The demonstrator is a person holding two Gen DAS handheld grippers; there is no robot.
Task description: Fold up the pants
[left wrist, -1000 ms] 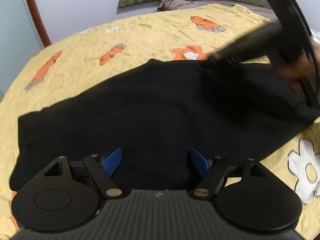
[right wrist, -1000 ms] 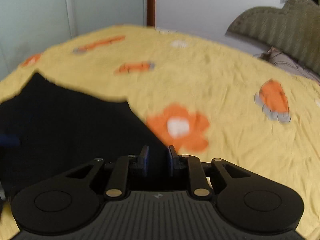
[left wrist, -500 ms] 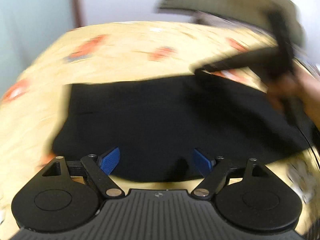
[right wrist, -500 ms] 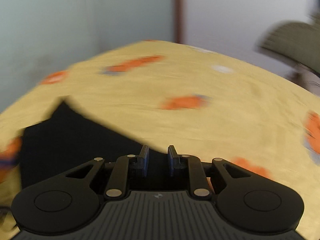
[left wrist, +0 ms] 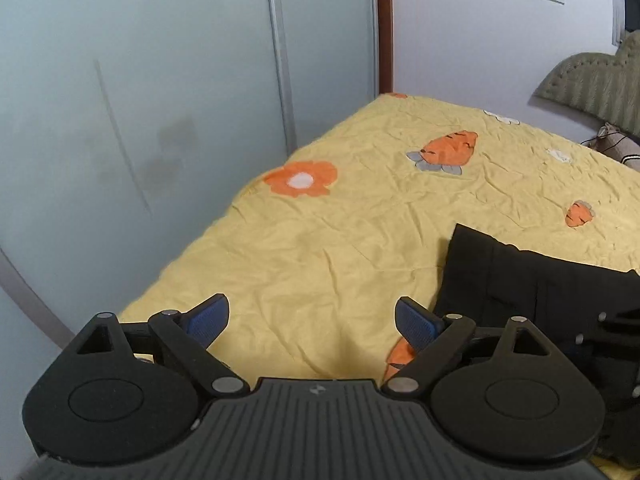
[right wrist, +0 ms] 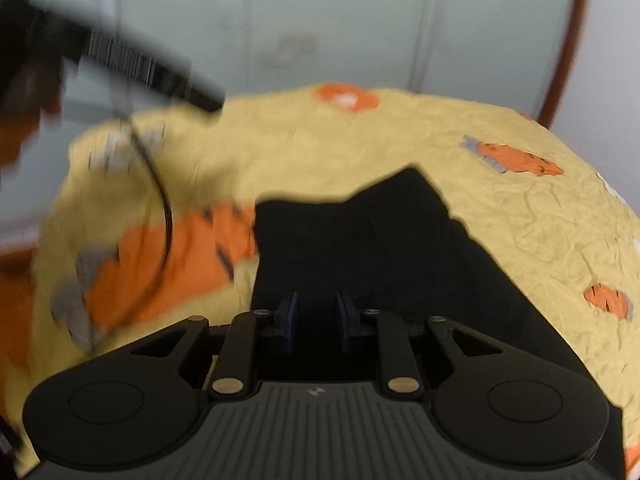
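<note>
Left claw point(left wrist: 312, 320) just opening, empty | pants point(right wrist: 360, 248) black, flat | bedspread point(left wrist: 360, 240) yellow, wrinkled

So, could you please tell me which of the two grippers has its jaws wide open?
The left gripper: its blue pads stand far apart over bare yellow bedspread, having just opened wider, while the right gripper stays nearly closed above the black pants.

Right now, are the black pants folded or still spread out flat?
Folded, at least partly. The pants lie as a compact block on the yellow bedspread, with stacked layer edges at the near corner. How many folds cannot be told.
</note>
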